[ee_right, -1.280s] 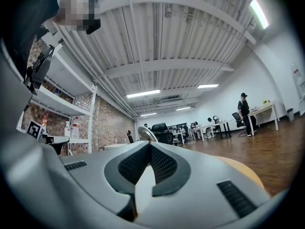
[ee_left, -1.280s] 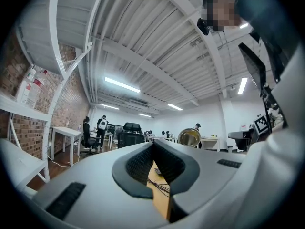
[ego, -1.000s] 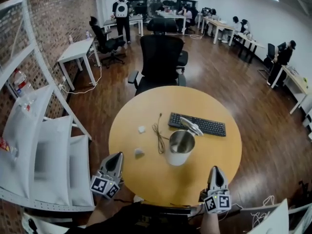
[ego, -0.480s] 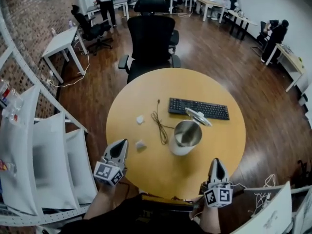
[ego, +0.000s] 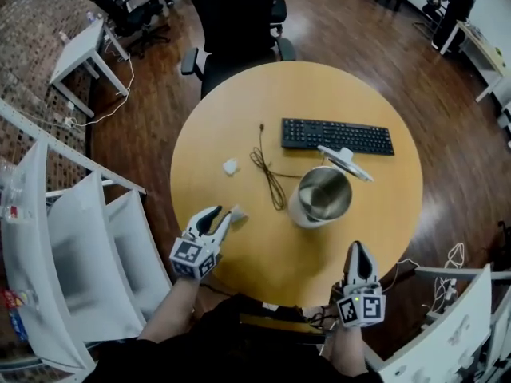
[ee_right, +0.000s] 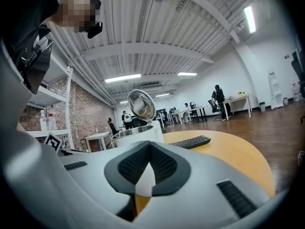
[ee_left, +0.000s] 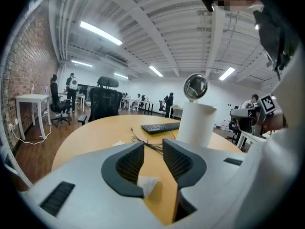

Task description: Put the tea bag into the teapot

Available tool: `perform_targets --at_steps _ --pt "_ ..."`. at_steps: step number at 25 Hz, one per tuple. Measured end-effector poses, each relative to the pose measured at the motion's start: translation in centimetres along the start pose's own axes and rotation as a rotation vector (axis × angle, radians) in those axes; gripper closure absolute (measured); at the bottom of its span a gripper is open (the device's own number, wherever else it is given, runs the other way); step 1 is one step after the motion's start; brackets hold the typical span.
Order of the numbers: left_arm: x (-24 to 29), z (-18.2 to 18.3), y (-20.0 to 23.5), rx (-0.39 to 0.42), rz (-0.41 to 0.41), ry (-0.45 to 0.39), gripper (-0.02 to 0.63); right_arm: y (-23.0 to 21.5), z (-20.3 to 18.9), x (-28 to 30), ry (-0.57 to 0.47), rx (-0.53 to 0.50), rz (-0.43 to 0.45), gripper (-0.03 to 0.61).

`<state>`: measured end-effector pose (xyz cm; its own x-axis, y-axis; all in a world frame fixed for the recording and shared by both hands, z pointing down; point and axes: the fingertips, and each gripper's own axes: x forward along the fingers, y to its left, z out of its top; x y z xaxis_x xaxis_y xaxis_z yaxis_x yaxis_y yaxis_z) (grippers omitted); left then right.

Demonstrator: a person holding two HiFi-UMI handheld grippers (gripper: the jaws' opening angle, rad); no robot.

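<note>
A white teapot (ego: 322, 198) with a steel inside and its lid tipped open stands right of centre on the round wooden table (ego: 263, 94). A small white tea bag (ego: 239, 211) lies near the table's front left. My left gripper (ego: 222, 216) is right at it and its jaws are opening. In the left gripper view the tea bag (ee_left: 147, 185) lies low between the jaws of the left gripper (ee_left: 152, 149), and the pads do not press on it. The teapot (ee_left: 194, 123) rises ahead. My right gripper (ego: 358, 250) hovers shut and empty at the front right edge; in its own view the right gripper (ee_right: 149, 147) faces the teapot (ee_right: 138, 135).
A black keyboard (ego: 337, 136) lies behind the teapot and a thin black cable (ego: 267, 174) runs left of it. A second small white packet (ego: 230, 166) lies farther back. A black office chair (ego: 235, 14) stands beyond the table, and white shelves (ego: 80, 238) to the left.
My left gripper has moved forward over the table to the nearer tea bag, and its jaws have parted. The head view has tipped further down. The right gripper stays at the front edge.
</note>
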<state>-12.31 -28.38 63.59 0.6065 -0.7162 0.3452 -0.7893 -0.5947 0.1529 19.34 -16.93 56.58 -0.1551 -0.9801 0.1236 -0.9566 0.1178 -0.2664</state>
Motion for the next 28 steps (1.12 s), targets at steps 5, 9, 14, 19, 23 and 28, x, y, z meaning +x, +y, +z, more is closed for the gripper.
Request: perform_targets --at_steps 5,9,14,19,23,28 --pt "3.6 -5.8 0.8 0.039 -0.018 0.168 0.414 -0.2 -1.7 -1.3 0.033 0.007 -0.056 0.577" --pt "4.9 -7.9 0.8 0.078 -0.019 0.248 0.414 -0.2 -2.7 -2.0 0.075 0.008 -0.074 0.577" --pt "5.4 -10.7 1.8 0.112 0.031 0.383 0.417 0.3 -2.9 -1.5 0.096 0.007 -0.071 0.577" --pt "5.3 -11.2 1.4 0.145 0.058 0.426 0.503 0.0 -1.5 -1.2 0.086 -0.022 -0.047 0.577" --pt "4.7 -9.4 1.2 0.100 0.072 0.360 0.514 -0.6 -0.5 -0.7 0.061 -0.040 -0.031 0.577" --pt "3.3 -3.3 0.3 0.092 0.078 0.214 0.515 -1.2 2.4 -0.4 0.006 -0.073 -0.022 0.577"
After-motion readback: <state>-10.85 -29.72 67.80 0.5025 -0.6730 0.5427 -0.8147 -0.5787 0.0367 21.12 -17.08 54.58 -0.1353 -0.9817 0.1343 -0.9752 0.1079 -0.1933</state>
